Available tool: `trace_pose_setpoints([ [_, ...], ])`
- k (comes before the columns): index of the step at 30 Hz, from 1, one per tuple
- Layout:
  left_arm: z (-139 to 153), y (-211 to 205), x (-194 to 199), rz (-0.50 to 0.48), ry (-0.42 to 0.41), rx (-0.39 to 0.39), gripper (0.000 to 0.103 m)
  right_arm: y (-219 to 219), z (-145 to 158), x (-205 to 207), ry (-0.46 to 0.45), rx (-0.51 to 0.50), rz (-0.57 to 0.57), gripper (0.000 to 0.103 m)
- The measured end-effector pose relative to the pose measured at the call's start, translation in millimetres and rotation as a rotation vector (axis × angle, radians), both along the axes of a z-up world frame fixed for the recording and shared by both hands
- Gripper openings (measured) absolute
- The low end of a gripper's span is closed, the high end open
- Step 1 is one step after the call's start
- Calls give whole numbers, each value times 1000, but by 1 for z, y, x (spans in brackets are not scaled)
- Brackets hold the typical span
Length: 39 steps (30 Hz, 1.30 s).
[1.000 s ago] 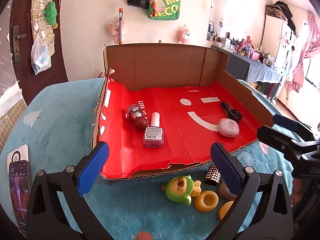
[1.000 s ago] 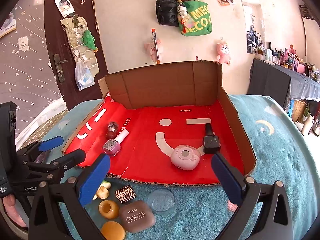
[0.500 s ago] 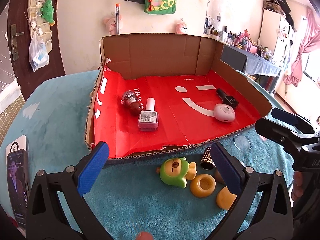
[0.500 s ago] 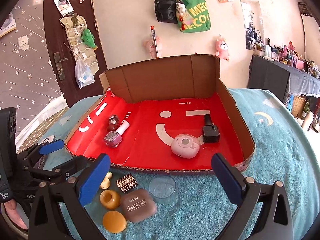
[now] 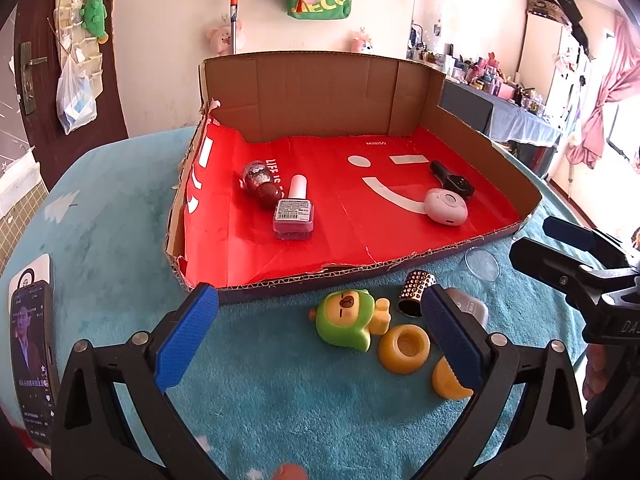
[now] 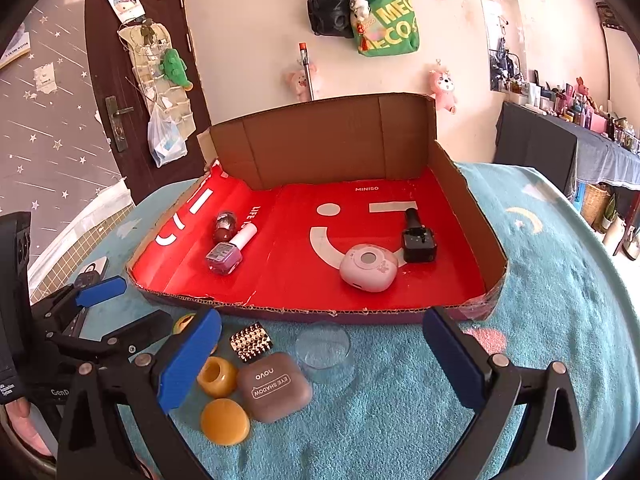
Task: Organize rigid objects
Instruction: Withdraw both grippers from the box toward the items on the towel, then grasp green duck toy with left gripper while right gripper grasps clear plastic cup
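The eyeshadow case [image 6: 274, 386] lies flat on the teal cloth [image 6: 540, 280], just before the cardboard tray [image 6: 486, 236]. It looks light, hard and smooth, so I'd pinch its side edges. Both my left gripper [image 5: 316, 340] and right gripper [image 6: 320, 360] hang wide, holding nothing.

2 nail polish bottles [image 5: 294, 210], 2 yellow rings [image 5: 404, 348]

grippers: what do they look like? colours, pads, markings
Both match: the left gripper and right gripper have black angular plastic frames with silver screw heads and textured blue pads on the fingers. White lettering is partly readable on the bodies. No cables visible.
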State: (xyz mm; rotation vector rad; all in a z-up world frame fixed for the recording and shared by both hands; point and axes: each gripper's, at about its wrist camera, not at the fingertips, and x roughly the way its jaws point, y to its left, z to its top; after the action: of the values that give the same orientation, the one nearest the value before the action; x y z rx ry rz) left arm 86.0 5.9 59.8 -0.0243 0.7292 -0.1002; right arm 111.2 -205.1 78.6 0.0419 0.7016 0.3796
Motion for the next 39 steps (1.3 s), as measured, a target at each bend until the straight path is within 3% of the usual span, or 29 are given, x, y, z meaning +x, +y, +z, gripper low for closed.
trace_pose_setpoints([
  [28,-32,-12,-5,-41,112,-12,103,1,-37,-13,95,-80,-4,103],
  [39,-38,-5,12,5,133,-14,103,-7,-40,-4,99,-73,-42,103],
])
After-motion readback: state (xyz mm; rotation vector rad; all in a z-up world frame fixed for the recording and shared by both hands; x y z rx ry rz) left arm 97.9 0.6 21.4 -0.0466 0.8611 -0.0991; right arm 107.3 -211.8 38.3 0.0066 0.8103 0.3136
